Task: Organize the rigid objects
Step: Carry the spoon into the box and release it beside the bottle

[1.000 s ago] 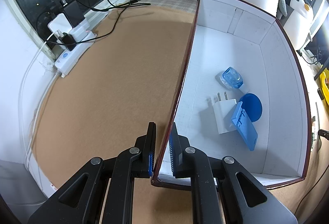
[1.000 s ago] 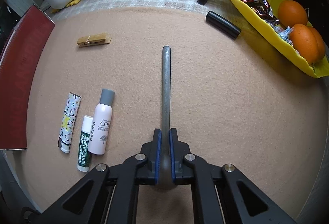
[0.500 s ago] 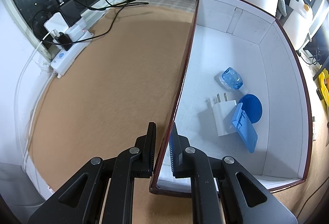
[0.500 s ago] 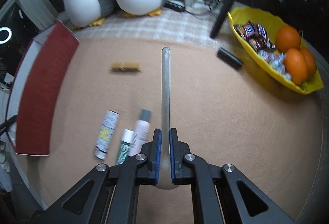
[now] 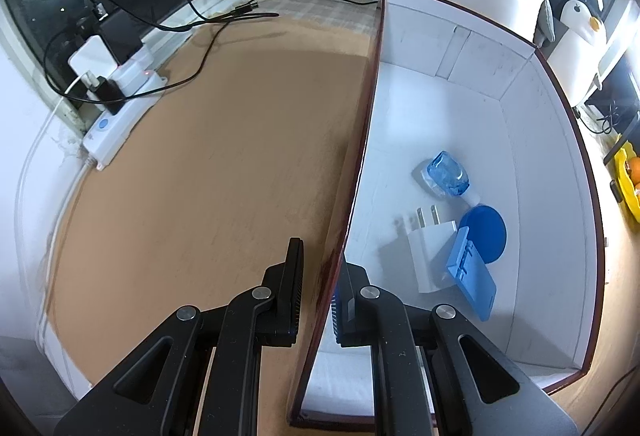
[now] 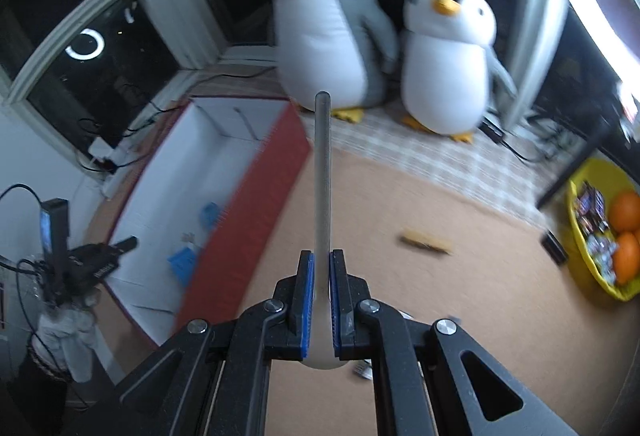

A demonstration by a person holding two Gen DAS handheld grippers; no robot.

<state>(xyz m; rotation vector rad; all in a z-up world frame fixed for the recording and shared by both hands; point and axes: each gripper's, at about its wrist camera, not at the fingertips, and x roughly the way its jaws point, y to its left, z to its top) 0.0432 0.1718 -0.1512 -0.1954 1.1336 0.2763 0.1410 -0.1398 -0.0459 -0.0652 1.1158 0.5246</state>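
Metal spoon (image 6: 322, 172): held edge-on in right gripper (image 6: 321, 300), blue pads pinching it near the bowl end, handle pointing fwd and away from the camera, above the tan desk (image 6: 400, 296). Box (image 6: 256, 196), red outside and white inside, lies to the left of the spoon in the right-wrist view.

Left gripper (image 5: 318, 294): nearly pressed together on the near end of the box's left wall (image 5: 352, 196), one finger outside, one inside.

Box contents, seen from left wrist: white plug adapter (image 5: 430, 256), blue rectangular piece (image 5: 472, 278) leaning on it, blue disc (image 5: 486, 232) just behind, clear blue item (image 5: 446, 174) further back.

Desk, right-wrist view: wooden clothespin (image 6: 426, 241) (blurred) lies apart from the box; yellow tray (image 6: 580, 256) w/ oranges and wrapped sweets at right edge. Two penguin plush toys (image 6: 328, 36) stand behind the box. Power strip (image 5: 120, 116) w/ cables sits at desk's far left.
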